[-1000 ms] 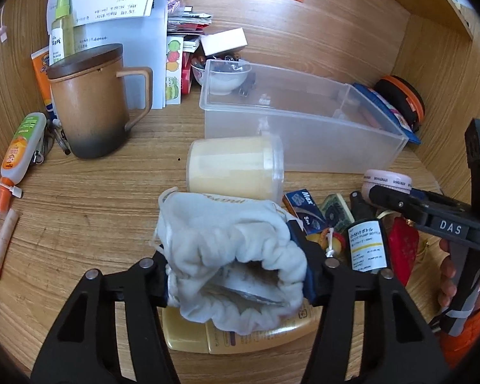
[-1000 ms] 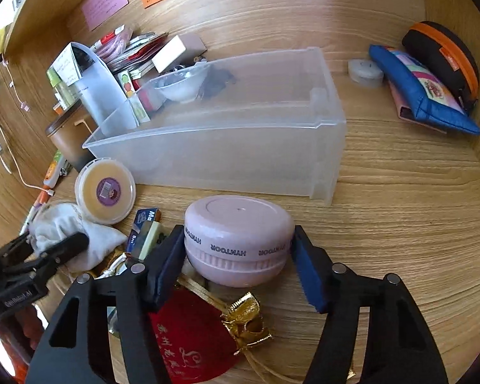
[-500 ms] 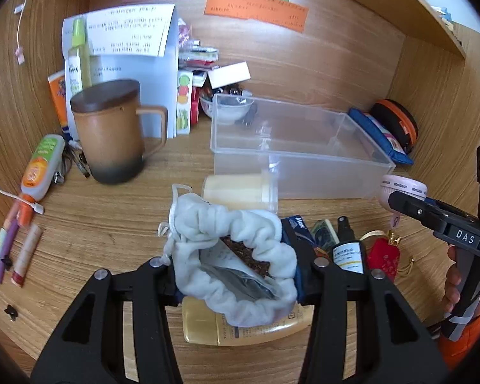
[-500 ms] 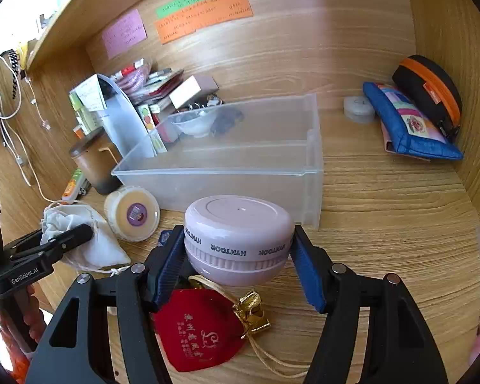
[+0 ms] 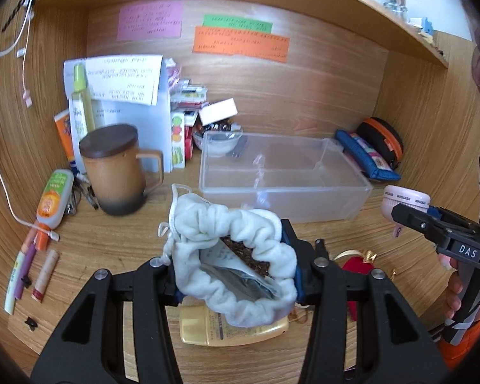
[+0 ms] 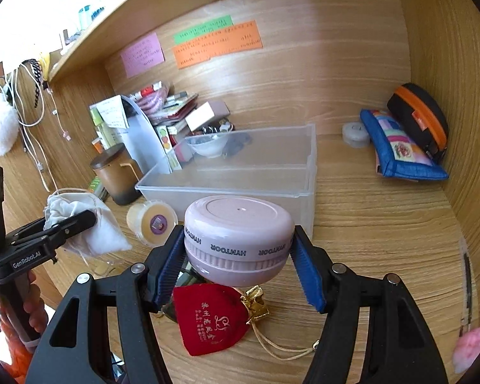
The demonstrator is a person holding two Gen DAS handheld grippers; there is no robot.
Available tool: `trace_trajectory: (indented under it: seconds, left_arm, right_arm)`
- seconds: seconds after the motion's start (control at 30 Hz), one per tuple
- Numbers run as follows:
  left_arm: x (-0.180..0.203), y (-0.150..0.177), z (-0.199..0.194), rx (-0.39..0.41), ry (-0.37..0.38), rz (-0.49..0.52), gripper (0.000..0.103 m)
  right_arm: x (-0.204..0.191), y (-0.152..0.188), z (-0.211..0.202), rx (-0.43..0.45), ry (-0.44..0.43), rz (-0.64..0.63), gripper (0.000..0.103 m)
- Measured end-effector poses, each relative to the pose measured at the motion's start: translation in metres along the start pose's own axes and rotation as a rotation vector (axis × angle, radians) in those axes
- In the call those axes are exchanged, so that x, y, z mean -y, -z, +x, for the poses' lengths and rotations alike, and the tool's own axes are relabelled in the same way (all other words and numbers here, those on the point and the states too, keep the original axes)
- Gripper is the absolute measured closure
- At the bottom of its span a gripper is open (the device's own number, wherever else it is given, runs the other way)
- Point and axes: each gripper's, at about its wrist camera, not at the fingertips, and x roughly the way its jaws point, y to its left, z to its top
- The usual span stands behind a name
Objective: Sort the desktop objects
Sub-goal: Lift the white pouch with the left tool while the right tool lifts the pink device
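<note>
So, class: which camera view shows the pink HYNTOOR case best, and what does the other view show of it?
The right wrist view: the pink HYNTOOR case fills the centre, lid and lettering clear, clamped by the right gripper. The left wrist view shows it only small, partly hidden, at the right edge.

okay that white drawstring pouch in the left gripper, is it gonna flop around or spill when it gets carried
The white drawstring pouch looks soft and floppy: its bottom sags below the left gripper. Its mouth gapes open with packets showing, so tilting it might spill them. The loose drawstring could snag.
</note>
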Motion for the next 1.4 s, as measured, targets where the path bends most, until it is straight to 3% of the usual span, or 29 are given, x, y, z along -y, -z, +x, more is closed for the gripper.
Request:
trace_trajectory:
  seconds: [0.57, 1.03, 1.1, 1.2, 1.33, 1.4]
  left_arm:
    - [0.013, -0.047, -0.021, 0.078, 0.031, 0.067, 0.055]
    - [0.007, -0.090, -0.017, 0.128, -0.043, 0.078, 0.055]
    - [0.008, -0.095, -0.011, 0.116, -0.029, 0.092, 0.055]
    - [0.006, -0.089, 0.010, 0.073, -0.082, 0.119, 0.055]
    - [-0.018, -0.064, 0.024, -0.005, -0.085, 0.070, 0.055]
    - [-0.033, -0.045, 0.023, -0.038, -0.100, 0.037, 0.045]
  right_arm:
    - [-0.008, -0.016, -0.042, 0.123, -0.012, -0.038, 0.042]
    - [-0.012, -0.057, -0.029, 0.186, 0.053, -0.120, 0.042]
    - [-0.010, -0.064, -0.024, 0.183, 0.037, -0.116, 0.042]
    - [-0.008, -0.072, -0.010, 0.162, 0.040, -0.110, 0.042]
    - [-0.004, -0.069, 0.007, 0.121, 0.012, -0.092, 0.042]
    - [-0.004, -0.066, 0.012, 0.105, 0.008, -0.093, 0.042]
